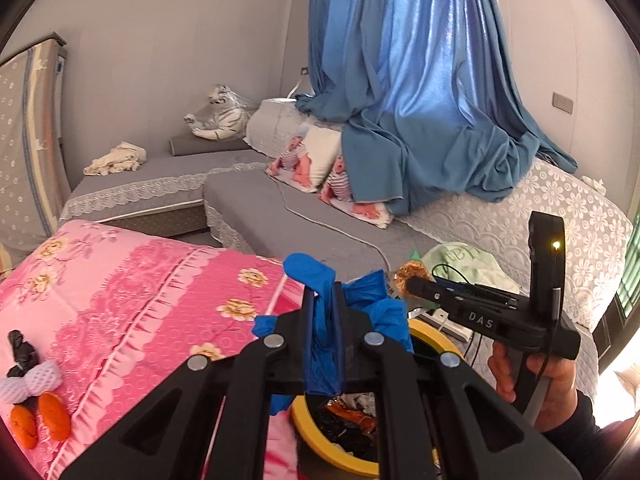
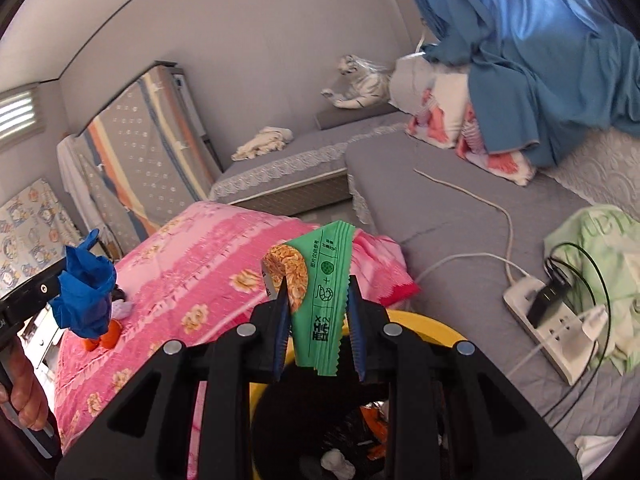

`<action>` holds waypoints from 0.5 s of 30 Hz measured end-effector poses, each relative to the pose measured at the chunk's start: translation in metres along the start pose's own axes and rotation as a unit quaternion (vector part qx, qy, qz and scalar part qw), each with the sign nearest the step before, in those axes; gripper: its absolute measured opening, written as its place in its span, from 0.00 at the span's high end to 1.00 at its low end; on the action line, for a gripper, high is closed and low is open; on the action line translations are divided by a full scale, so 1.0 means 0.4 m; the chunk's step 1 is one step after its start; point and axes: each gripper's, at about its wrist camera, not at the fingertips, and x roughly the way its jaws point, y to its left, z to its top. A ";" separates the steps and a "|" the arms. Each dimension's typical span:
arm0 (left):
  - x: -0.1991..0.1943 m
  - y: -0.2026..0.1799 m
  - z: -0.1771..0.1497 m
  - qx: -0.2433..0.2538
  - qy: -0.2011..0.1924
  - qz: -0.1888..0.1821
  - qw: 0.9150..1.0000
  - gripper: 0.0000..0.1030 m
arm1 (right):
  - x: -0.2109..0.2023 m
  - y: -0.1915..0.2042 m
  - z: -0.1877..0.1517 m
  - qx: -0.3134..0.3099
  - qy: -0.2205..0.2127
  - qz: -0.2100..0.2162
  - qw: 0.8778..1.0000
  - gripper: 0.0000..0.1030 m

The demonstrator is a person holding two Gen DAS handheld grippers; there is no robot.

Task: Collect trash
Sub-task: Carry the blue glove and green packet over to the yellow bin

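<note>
- Trash, left wrist view: the left claw (image 1: 323, 312) is pressed together on a crumpled blue glove (image 1: 320, 344), which hangs just above the yellow-rimmed bin (image 1: 316, 446). Orange scraps and dark litter already lie in the bin, so part of the collecting looks done. On the pink quilt (image 1: 132, 300), well apart from the bin at lower left, lie orange peels (image 1: 40, 420), a white foam fruit net (image 1: 30, 384) and a small black bag (image 1: 20, 352); these appear to be left for later. The right claw (image 1: 416, 284) reaches in from the right, its tip against a snack wrapper (image 1: 410, 270); its grip cannot be told from this view.
- Trash, right wrist view: the right claw (image 2: 316, 292) stands spread, with the green snack wrapper between its fingers, upright and touching the left one only; whether it is held or slipping free cannot be told. The wrapper sits over the bin (image 2: 420, 324), where white and orange litter shows below. At far left the left claw (image 2: 60, 276) pinches the glove.
- Judgement: two pieces are at the bin, not yet dropped; the quilt items remain, so the task seems roughly midway.
</note>
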 end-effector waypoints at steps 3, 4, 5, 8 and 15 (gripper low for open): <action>0.047 -0.010 -0.008 -0.003 0.014 -0.009 1.000 0.92 | 0.005 -0.019 -0.017 0.011 0.010 -0.007 1.000 0.76; 0.059 -0.012 -0.011 -0.003 0.019 -0.012 1.000 0.92 | 0.007 -0.024 -0.023 0.013 0.013 -0.010 1.000 0.76; 0.072 -0.014 -0.015 -0.004 0.023 -0.014 1.000 0.92 | 0.009 -0.029 -0.027 0.015 0.015 -0.012 1.000 0.76; 0.118 -0.022 -0.033 -0.005 0.041 -0.021 0.999 0.92 | 0.016 -0.038 -0.037 0.022 0.027 -0.015 0.999 0.76; 0.220 -0.030 -0.078 -0.020 0.090 -0.040 0.995 0.92 | 0.038 -0.072 -0.064 0.042 0.051 -0.039 0.997 0.76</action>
